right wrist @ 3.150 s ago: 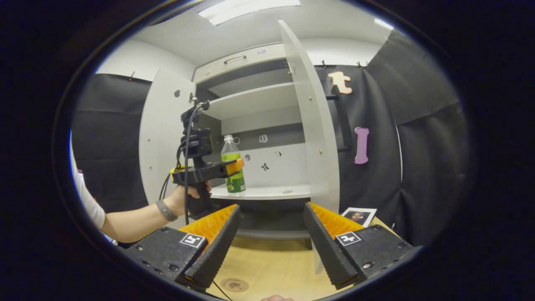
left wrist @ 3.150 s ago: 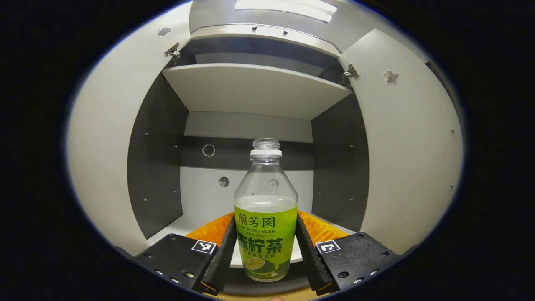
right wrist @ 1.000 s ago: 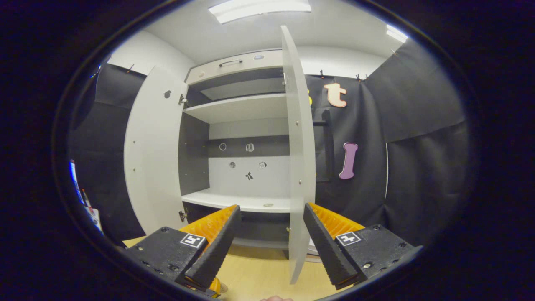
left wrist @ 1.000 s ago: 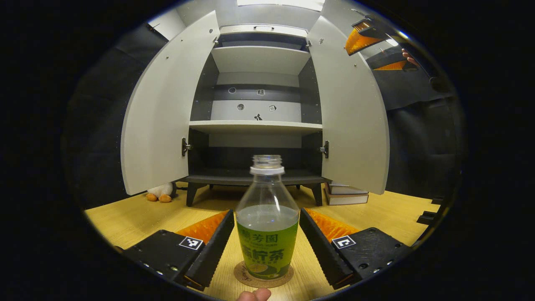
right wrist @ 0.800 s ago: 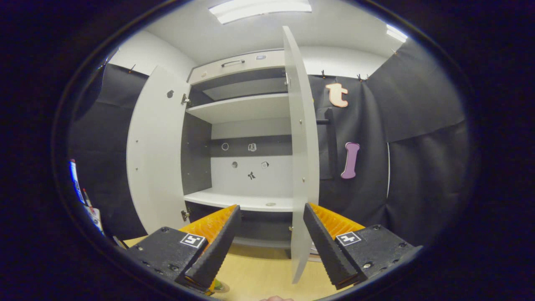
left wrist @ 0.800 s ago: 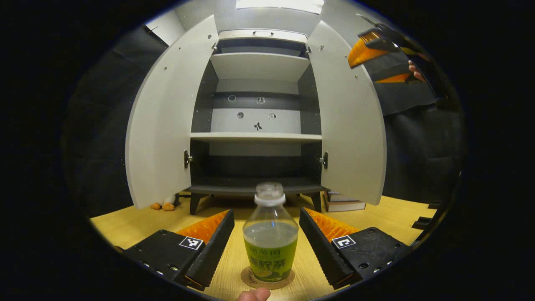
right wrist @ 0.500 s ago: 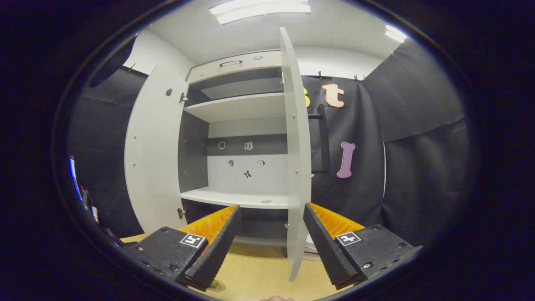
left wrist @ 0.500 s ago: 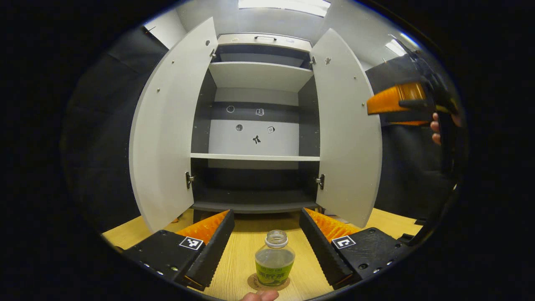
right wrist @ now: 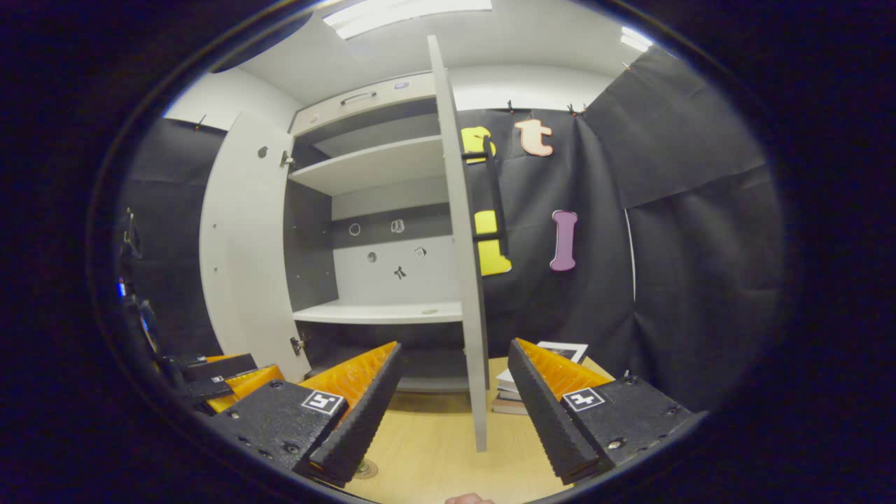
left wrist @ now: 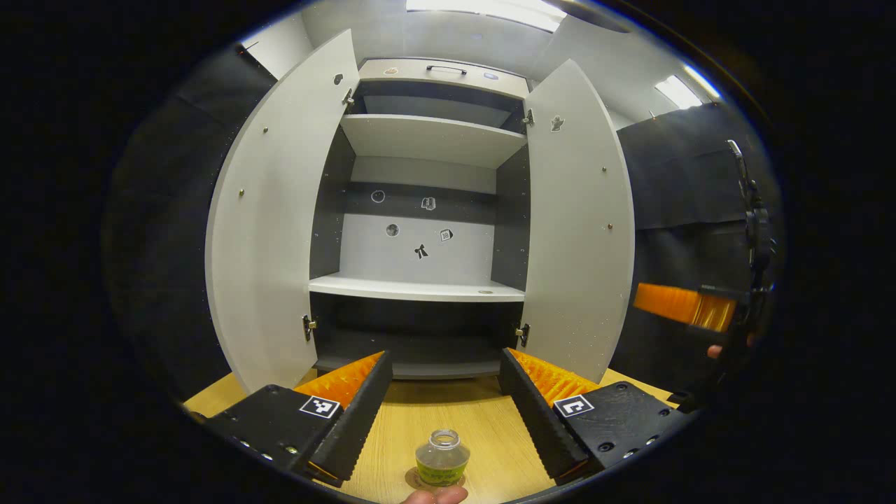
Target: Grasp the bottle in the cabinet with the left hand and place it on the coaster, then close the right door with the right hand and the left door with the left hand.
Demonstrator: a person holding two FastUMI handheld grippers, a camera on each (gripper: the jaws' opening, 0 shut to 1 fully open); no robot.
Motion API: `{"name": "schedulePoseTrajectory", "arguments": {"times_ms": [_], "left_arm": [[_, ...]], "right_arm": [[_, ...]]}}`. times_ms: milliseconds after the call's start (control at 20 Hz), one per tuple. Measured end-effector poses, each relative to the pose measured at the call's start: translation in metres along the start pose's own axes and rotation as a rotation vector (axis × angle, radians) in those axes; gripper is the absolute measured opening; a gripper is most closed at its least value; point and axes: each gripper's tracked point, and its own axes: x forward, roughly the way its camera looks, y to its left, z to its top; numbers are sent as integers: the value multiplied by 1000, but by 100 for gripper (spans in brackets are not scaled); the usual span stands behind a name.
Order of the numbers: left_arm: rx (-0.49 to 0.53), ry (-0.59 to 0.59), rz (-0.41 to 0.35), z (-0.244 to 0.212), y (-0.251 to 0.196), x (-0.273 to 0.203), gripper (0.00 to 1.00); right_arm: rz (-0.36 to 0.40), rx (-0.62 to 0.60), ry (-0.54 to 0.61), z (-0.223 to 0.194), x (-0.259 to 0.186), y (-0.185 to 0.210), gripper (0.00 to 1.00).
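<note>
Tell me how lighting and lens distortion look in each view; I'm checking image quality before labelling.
Left gripper view: the ceiling light blows out white, the open cabinet doors bow outward, and the bottle looks small but sharp. Right gripper view: its ceiling light also glares, the right door curves edge-on, and the lower cabinet is in shadow.

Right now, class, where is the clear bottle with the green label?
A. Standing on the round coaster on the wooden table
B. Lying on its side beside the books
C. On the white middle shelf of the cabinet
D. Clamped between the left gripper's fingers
A: in the left gripper view the clear green-labelled bottle stands upright on the round coaster, free of the open left gripper.
</note>
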Motion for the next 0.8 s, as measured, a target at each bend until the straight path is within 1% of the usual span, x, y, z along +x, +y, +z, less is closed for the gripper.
{"name": "schedulePoseTrajectory", "arguments": {"times_ms": [50, 100, 150, 200, 250, 300, 500, 600, 800], "left_arm": [[8, -3, 6, 2, 4, 0, 95], [13, -5, 10, 3, 6, 0, 95], [14, -7, 19, 4, 8, 0, 95], [11, -10, 28, 4, 10, -1, 95], [4, -10, 32, 4, 10, -1, 95], [-4, -10, 35, 3, 8, -2, 95], [-6, -13, 61, 0, 11, -5, 95], [-2, -15, 69, -1, 13, -5, 95], [-15, -13, 83, -4, 18, -5, 95]], "right_arm": [[-21, -4, -17, 19, 3, -16, 94], [-50, -11, -33, 35, 8, -32, 99], [-80, -24, -53, 50, 14, -48, 94], [-118, -41, -74, 65, 21, -63, 99], [-152, -54, -90, 77, 27, -76, 98], [-170, -60, -103, 85, 35, -82, 98], [-168, -42, -133, 108, 58, -84, 99], [-152, -28, -128, 108, 64, -78, 98], [-176, -60, -123, 108, 65, -76, 98]]}}
